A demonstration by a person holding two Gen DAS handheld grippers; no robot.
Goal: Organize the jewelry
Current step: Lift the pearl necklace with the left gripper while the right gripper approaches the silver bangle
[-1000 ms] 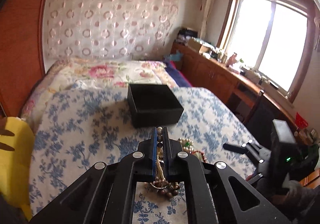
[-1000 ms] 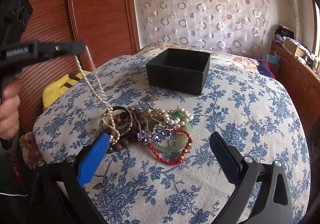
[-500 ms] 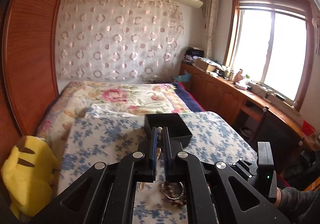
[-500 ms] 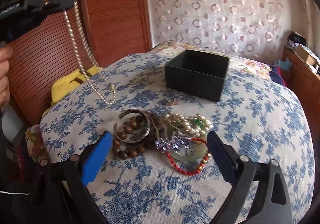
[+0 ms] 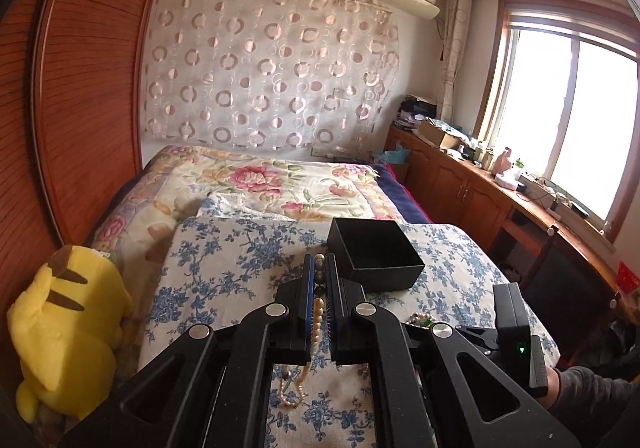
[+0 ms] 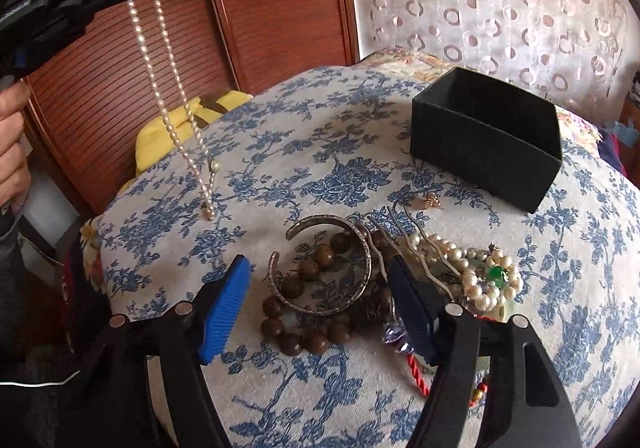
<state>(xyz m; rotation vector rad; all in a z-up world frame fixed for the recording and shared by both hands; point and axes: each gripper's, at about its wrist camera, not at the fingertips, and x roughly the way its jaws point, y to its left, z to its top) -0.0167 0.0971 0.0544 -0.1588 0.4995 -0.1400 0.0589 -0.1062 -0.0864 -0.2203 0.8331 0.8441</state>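
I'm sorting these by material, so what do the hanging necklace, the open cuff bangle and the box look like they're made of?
Necklace: pearls or imitation, cream beads with soft sheen. Cuff bangle: probably metal, dull grey with darkened, tarnished-looking surface. Box: likely cardboard, matte black with thin straight walls.

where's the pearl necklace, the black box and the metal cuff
pearl necklace (image 6: 166, 110), right wrist view, hanging strand
black box (image 6: 480, 156), right wrist view, front wall
metal cuff (image 6: 366, 254), right wrist view, right side of band
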